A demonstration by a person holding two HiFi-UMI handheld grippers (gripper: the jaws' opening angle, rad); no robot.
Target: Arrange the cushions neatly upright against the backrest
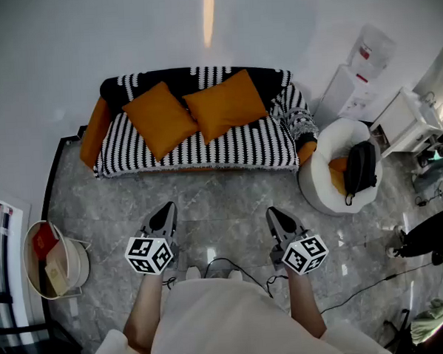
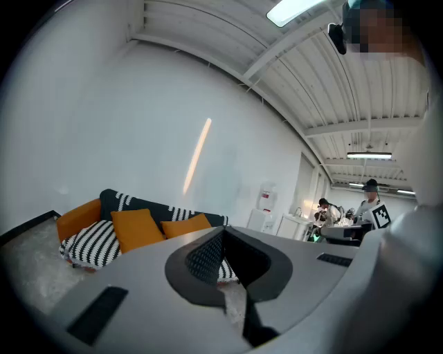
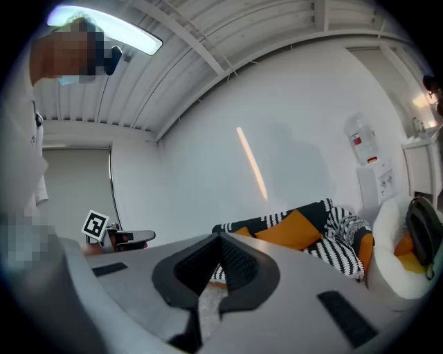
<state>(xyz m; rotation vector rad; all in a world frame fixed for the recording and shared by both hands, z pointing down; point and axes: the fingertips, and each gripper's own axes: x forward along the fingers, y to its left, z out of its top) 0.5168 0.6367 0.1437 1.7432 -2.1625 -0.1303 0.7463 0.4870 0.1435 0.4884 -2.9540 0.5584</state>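
Observation:
Two orange cushions lean on the backrest of a black-and-white striped sofa (image 1: 205,147) against the white wall. The left cushion (image 1: 159,118) and the right cushion (image 1: 225,104) stand tilted, their inner corners overlapping. Both also show in the left gripper view: left cushion (image 2: 136,228), right cushion (image 2: 185,225). In the right gripper view one cushion (image 3: 294,229) is plain. My left gripper (image 1: 164,215) and right gripper (image 1: 278,216) hover over the floor well short of the sofa, both shut and empty.
A white round chair (image 1: 343,166) holding a black bag (image 1: 360,167) stands right of the sofa. A basket (image 1: 54,259) with boxes sits at the left. White cabinets (image 1: 403,118) and a person (image 1: 424,236) are at the right. Cables (image 1: 226,265) trail on the marble floor.

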